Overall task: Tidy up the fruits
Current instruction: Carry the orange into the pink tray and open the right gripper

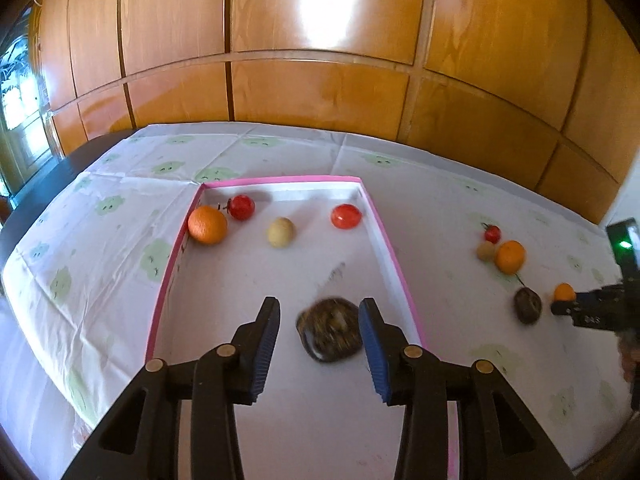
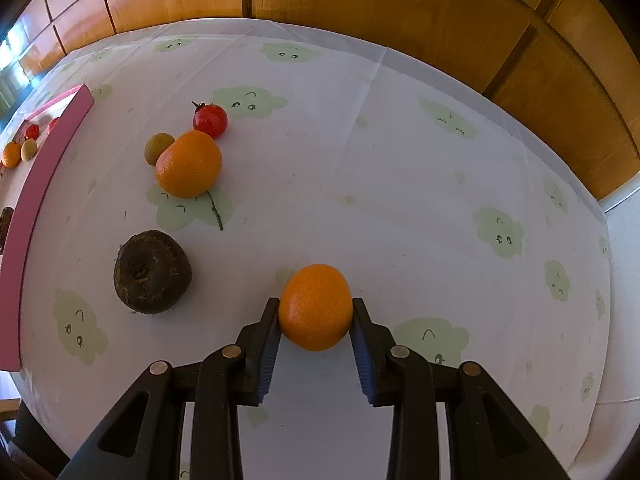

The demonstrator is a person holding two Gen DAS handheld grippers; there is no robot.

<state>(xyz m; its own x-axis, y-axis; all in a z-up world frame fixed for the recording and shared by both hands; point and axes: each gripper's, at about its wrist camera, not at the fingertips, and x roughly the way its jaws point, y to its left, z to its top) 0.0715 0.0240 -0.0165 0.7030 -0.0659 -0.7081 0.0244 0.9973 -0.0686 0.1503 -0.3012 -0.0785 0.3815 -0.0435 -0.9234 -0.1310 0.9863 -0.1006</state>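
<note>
Right wrist view: we see the small orange [image 2: 316,307] pinched at its widest girth between the blue pads [image 2: 267,354] of the right gripper [image 2: 315,326], the fruit projecting just ahead of the fingertips. From this claw the pink-rimmed box [image 2: 38,184] lies far to the left, past the dark brown fruit [image 2: 152,272]. We judge the carry must run leftward. Left wrist view: the left gripper [image 1: 320,346] stands parted inside the box, a blurred dark fruit [image 1: 330,330] loose between its pads, untouched.
</note>
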